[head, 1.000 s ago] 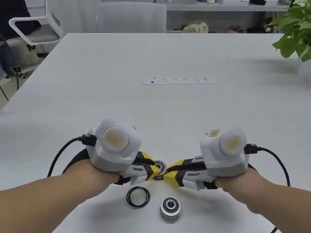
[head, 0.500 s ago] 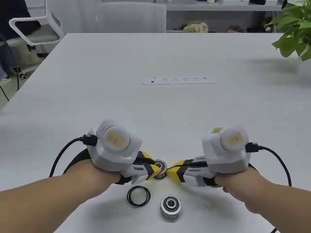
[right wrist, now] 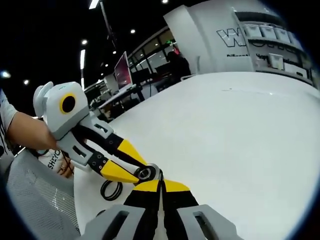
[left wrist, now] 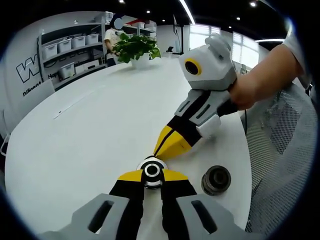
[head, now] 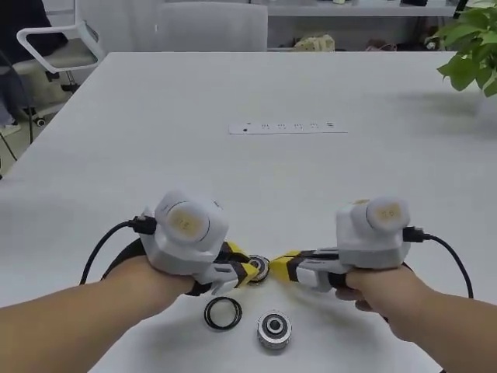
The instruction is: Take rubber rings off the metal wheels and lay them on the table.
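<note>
Head view — left tongs (head: 250,273) clamp wheel (head: 260,267), right tongs (head: 279,264) closed.

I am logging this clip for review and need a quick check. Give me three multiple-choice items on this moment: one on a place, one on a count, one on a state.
1. Where do the rubber rings lie?
A. on the table beside the loose wheel
B. hanging from the left gripper
C. stacked on the loose wheel

2. How many metal wheels are there?
A. one
B. two
C. four

3. The left gripper is:
A. open
B. shut on the held wheel
C. shut on the rubber rings

Answers:
1 A: in the head view they lie flat just left of the loose wheel.
2 B: one is held and one is on the table.
3 B: its jaws clamp the held wheel.
</note>
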The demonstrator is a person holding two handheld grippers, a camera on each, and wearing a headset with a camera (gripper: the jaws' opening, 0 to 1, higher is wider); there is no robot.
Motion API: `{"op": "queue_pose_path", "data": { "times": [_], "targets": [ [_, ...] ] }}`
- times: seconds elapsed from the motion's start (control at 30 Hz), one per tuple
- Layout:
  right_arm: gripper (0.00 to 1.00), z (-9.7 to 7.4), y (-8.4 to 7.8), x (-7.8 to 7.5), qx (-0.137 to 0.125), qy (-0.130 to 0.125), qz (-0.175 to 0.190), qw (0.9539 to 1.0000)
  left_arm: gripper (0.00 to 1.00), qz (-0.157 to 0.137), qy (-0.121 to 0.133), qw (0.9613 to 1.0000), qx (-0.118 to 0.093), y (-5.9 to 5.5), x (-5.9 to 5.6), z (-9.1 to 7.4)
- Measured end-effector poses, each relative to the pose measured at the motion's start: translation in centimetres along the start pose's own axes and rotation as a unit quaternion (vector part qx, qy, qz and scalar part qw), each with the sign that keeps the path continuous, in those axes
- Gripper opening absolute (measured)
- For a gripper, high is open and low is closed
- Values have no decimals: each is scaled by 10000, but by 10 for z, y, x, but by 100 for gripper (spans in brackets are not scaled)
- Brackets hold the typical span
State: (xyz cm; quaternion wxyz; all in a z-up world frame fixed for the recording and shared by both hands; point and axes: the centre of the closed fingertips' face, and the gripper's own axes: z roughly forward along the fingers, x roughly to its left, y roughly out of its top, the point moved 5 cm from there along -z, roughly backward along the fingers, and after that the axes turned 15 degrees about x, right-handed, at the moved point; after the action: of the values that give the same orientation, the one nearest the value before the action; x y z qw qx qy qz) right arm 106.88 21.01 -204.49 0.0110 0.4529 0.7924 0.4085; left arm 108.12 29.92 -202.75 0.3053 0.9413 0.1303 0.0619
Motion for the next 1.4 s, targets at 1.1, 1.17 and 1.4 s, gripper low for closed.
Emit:
{"op": "queue_pose_path", "data": {
  "times": [1.1,1.17,1.4],
  "targets": [
    [0,-1,5,11,66,-106,-531,9985,8,56,42,9999,99,0,-1,0],
    [0,-2,6,12,61,-92,-535,9985,8,51,49,9999,96,0,-1,0],
    [0,1,7,19,88,-38,-692,9976,8,52,50,9999,103,0,-2,0]
  ]
}}
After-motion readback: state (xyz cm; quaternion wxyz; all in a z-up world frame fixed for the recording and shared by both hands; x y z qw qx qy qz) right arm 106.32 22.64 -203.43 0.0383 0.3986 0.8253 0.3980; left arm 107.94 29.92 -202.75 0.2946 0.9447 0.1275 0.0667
